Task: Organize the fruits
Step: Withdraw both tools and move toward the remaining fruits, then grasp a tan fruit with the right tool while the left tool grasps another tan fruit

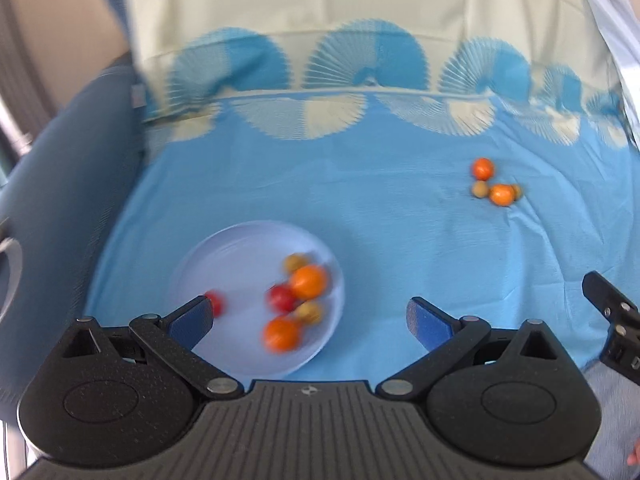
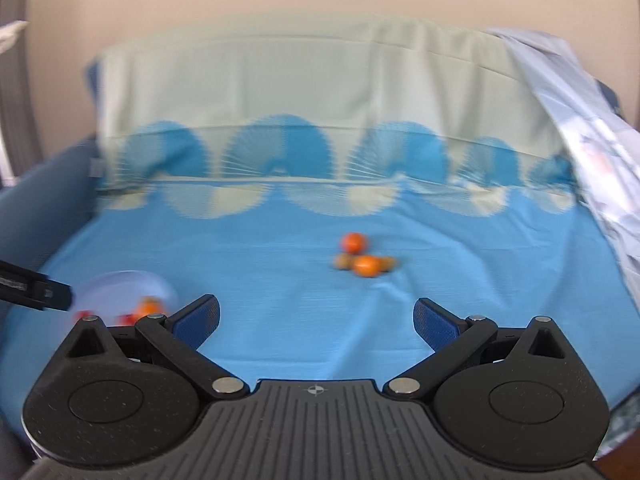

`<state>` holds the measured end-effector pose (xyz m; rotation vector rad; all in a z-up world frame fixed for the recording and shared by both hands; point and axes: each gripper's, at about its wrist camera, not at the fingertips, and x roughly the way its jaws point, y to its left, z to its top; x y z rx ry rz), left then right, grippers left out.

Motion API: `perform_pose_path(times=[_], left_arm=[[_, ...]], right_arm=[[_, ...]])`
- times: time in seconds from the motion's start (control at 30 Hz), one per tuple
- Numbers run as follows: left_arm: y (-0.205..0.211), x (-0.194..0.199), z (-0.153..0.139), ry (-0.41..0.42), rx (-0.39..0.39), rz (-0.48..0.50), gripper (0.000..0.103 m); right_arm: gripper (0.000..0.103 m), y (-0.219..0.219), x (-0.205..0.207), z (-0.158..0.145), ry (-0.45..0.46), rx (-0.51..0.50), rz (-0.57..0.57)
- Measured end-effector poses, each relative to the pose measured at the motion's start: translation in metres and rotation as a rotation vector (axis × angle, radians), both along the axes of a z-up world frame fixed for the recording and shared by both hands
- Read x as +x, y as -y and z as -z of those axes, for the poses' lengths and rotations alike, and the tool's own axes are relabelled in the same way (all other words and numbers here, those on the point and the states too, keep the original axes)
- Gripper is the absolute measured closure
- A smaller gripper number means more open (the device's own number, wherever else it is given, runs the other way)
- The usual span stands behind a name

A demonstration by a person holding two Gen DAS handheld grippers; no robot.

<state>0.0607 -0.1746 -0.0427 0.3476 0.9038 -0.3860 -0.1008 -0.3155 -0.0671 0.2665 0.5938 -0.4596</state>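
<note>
A pale blue plate (image 1: 224,256) lies on the blue cloth and holds several fruits: two oranges (image 1: 308,282), red ones (image 1: 282,298) and small brown ones. My left gripper (image 1: 310,320) is open and empty just above the plate's near edge. A loose group lies further right on the cloth: two oranges (image 1: 502,195) and small brown fruits (image 1: 479,189). In the right wrist view that group (image 2: 366,266) lies ahead of my open, empty right gripper (image 2: 316,320). The plate (image 2: 120,288) shows at its left.
A cream and blue patterned cloth (image 1: 320,8) rises at the back. A dark blue padded edge (image 1: 60,184) runs along the left. A pale printed fabric (image 2: 592,152) hangs at the right. The right gripper's body (image 1: 612,320) shows at the left view's right edge.
</note>
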Motion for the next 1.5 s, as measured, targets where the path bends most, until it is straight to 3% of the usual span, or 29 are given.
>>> perform_pose_path(times=[0.27, 0.47, 0.6, 0.83, 0.93, 1.0, 1.03, 1.07, 1.1, 1.17, 1.3, 1.5], left_arm=[[0.136, 0.071, 0.056, -0.046, -0.007, 0.166, 0.0], [0.21, 0.111, 0.108, -0.087, 0.037, 0.283, 0.001], [0.239, 0.128, 0.136, -0.104, 0.061, 0.332, 0.001], [0.269, 0.139, 0.166, -0.178, 0.042, 0.458, 0.022], [0.277, 0.142, 0.169, -0.177, 0.024, 0.472, 0.03], [0.278, 0.14, 0.167, -0.14, 0.022, 0.487, 0.055], [0.277, 0.139, 0.165, -0.135, 0.019, 0.495, 0.076], [0.275, 0.138, 0.163, -0.145, 0.012, 0.496, 0.076], [0.273, 0.136, 0.16, -0.143, -0.005, 0.497, 0.077], [0.271, 0.129, 0.154, -0.114, -0.004, 0.501, 0.076], [0.25, 0.115, 0.136, -0.117, -0.016, 0.427, 0.076], [0.177, 0.076, 0.081, -0.12, -0.062, 0.29, 0.076]], right_arm=[[0.004, 0.091, 0.065, 0.079, -0.089, 0.042, 0.098], [0.01, 0.124, 0.117, 0.127, -0.116, 0.05, 0.044], [0.013, 0.144, 0.142, 0.148, -0.137, -0.034, -0.006], [0.019, 0.177, 0.168, 0.177, -0.165, -0.058, -0.091], [0.035, 0.177, 0.178, 0.182, -0.141, -0.092, -0.141], [0.052, 0.176, 0.182, 0.183, -0.128, -0.098, -0.176], [0.06, 0.175, 0.182, 0.182, -0.115, -0.088, -0.199], [0.072, 0.173, 0.182, 0.182, -0.111, -0.09, -0.207], [0.076, 0.17, 0.181, 0.182, -0.115, -0.111, -0.21], [0.076, 0.167, 0.179, 0.18, -0.123, -0.122, -0.2], [0.076, 0.173, 0.159, 0.165, -0.119, -0.038, -0.1], [0.076, 0.148, 0.11, 0.117, -0.077, 0.01, -0.019]])
